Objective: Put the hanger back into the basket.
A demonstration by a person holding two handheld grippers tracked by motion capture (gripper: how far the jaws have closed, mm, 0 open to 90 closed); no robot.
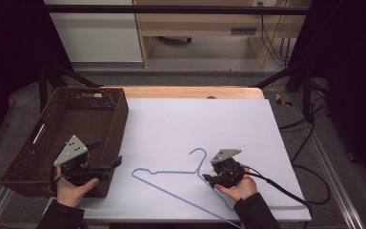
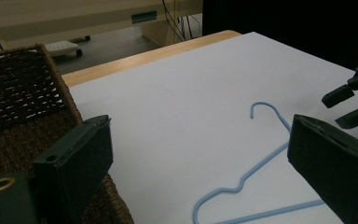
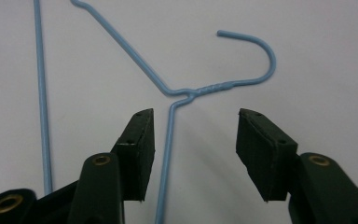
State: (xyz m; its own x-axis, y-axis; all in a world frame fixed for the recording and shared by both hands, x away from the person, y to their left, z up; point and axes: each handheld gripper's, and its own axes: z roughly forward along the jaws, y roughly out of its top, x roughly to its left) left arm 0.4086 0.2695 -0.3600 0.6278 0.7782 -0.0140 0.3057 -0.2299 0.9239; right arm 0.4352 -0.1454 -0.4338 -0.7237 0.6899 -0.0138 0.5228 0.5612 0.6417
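A light blue wire hanger lies flat on the white board, hook toward the far side. My right gripper hovers open just behind the hanger's neck. In the right gripper view the twisted neck lies just ahead of the right gripper, and one shoulder wire runs back between the jaws, close to the left one. My left gripper is held open over the right wall of the brown wicker basket, with nothing in it. The left gripper looks at the hanger and at the right gripper.
The basket takes up the table's left side. A strip of wooden tabletop shows beyond the board. Black cables trail off to the right. Furniture and a dark frame stand behind the table.
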